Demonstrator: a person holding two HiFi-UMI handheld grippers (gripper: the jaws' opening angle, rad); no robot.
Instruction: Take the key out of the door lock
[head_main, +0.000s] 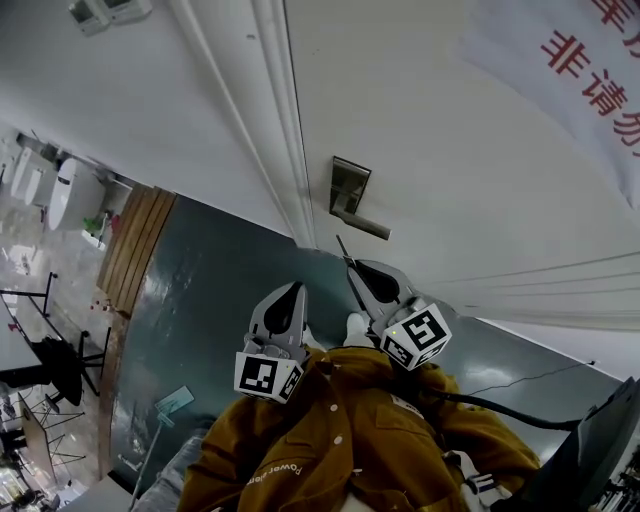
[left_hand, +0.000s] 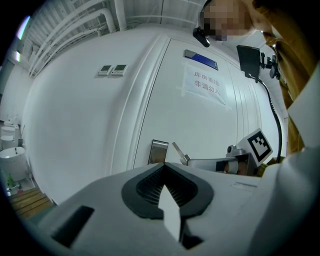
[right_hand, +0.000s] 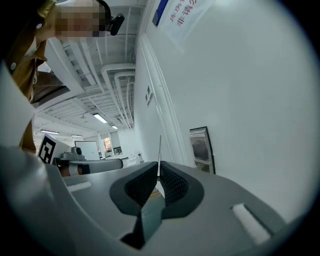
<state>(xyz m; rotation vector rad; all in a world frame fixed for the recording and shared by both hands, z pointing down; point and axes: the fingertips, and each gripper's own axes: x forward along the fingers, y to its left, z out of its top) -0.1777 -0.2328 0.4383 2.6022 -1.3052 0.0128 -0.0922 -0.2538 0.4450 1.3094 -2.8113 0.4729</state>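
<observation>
The door lock is a silver plate (head_main: 349, 187) with a lever handle (head_main: 366, 226) on the white door (head_main: 450, 170). My right gripper (head_main: 351, 266) is shut on the key (head_main: 343, 249), a thin metal blade that sticks out past the jaw tips. The key is clear of the lock, a short way below the handle. In the right gripper view the key (right_hand: 159, 150) stands up between the pads, with the lock plate (right_hand: 201, 149) to its right. My left gripper (head_main: 297, 288) hangs beside the right one, shut and holding nothing. The left gripper view shows the lock plate (left_hand: 159, 151) and the key (left_hand: 178, 150).
A white sign with red characters (head_main: 590, 60) hangs on the door. The door frame (head_main: 285, 120) runs left of the lock. Below lies dark green floor (head_main: 200, 300), with wooden boards (head_main: 135, 245), a white fixture (head_main: 70, 190) and black chairs (head_main: 60, 365) to the left.
</observation>
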